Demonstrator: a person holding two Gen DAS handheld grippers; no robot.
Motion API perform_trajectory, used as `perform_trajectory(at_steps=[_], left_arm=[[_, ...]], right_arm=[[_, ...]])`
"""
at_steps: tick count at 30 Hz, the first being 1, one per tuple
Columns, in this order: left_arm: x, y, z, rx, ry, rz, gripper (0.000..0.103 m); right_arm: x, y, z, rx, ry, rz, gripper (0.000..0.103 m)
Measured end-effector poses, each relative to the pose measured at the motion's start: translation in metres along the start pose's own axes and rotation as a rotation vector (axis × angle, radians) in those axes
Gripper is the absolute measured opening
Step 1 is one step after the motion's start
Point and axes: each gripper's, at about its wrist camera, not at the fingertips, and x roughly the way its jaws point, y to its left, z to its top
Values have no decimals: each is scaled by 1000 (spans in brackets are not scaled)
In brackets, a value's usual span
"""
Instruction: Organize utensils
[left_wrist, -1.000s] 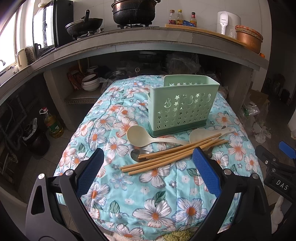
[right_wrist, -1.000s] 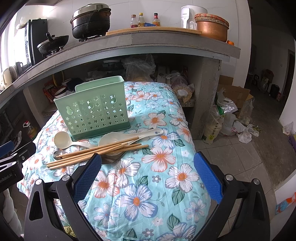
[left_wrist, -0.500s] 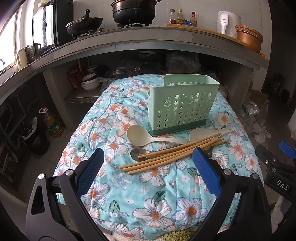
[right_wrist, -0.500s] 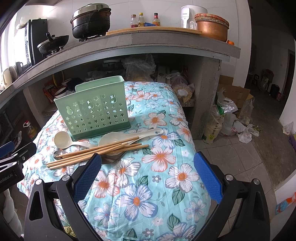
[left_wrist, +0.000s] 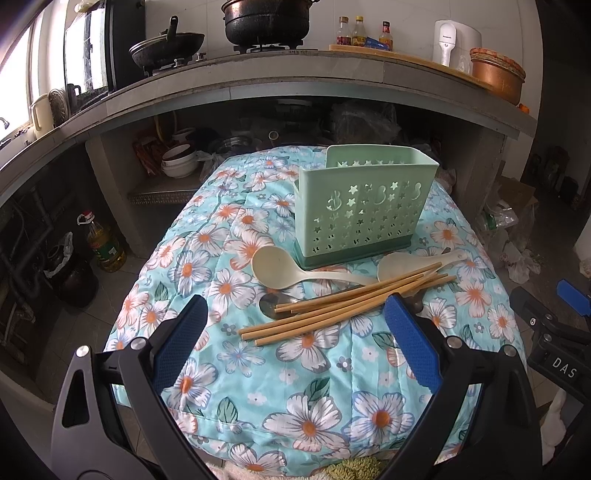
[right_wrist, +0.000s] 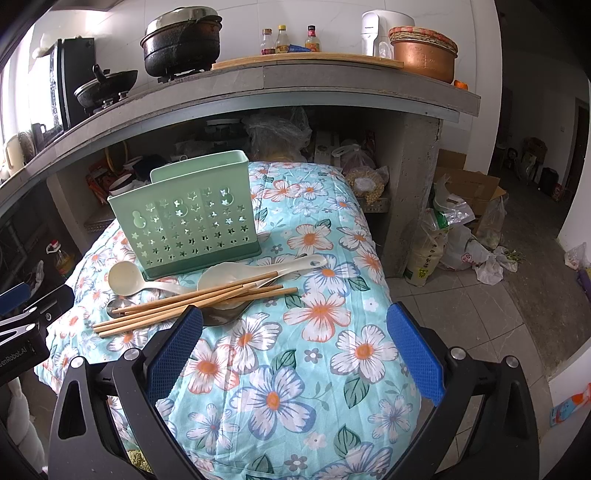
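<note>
Both tools stand at the near edge of the work surface. The left gripper (left_wrist: 295, 343) has its blue-padded fingers spread wide with nothing between them; the right gripper (right_wrist: 293, 350) is likewise spread and empty. Neither touches any utensil.

Judged step: start of the task, approach before the first pick. No utensil is in the holder yet, as far as its visible openings show.

Just beyond the fingertips, on the floral turquoise quilted cloth (left_wrist: 306, 391) covering the table, lies the bundle of bamboo chopsticks (left_wrist: 340, 306), roughly parallel and fanned slightly at the near-left ends. They cross over a metal spoon (left_wrist: 271, 304), mostly hidden beneath them. Behind these lie two cream plastic ladle-style spoons (left_wrist: 280, 271), one bowl to the left, one (right_wrist: 221, 277) under the chopstick tips.

Farther back, touching the spoons' area, the pale green perforated plastic utensil holder (left_wrist: 364, 212) stands upright, open at the top.

Next move calls for lowering one gripper over the uppermost chopsticks, closing across their shafts, and lifting clear of the spoons beneath.
</note>
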Motion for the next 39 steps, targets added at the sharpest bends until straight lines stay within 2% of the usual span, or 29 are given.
perform_trajectory(at_steps=[8, 12, 16, 18, 19, 20, 21, 22, 26, 30, 33, 34, 36, 37, 39], left_arm=[[10, 3, -6, -7, 36, -11, 93], [21, 9, -13, -17, 99, -59, 93], [31, 17, -18, -17, 130, -79, 93], [35, 22, -18, 21, 164, -38, 93], [37, 25, -18, 15, 159, -43, 93], [42, 29, -15, 64, 176, 7, 93], [45, 33, -13, 83, 182, 25, 93], [48, 38, -10, 90, 186, 22, 93], [58, 57, 1, 28, 133, -70, 93], [74, 70, 13, 37, 97, -59, 93], [95, 78, 20, 41, 124, -68, 92], [102, 81, 22, 36, 139, -85, 91], [123, 86, 25, 28, 182, -124, 75], [130, 88, 26, 18, 206, -132, 74], [151, 94, 25, -12, 254, -147, 63]], right_arm=[[4, 5, -5, -2, 21, 7, 97], [15, 13, -14, -6, 51, 22, 97], [28, 19, -19, -11, 99, 37, 97], [33, 22, -19, -11, 106, 34, 97], [35, 24, -17, -14, 105, 33, 97], [36, 27, -16, -19, 100, 33, 97], [36, 29, -13, -25, 94, 33, 97], [38, 32, -11, -32, 86, 33, 97], [45, 46, -4, -70, 58, 57, 97], [57, 59, 0, -91, 62, 128, 97], [61, 68, 4, -107, 47, 154, 97], [61, 71, 5, -116, 39, 160, 97], [62, 76, 8, -134, 20, 169, 97], [64, 79, 10, -139, 17, 171, 97], [68, 81, 11, -141, 27, 179, 97]])
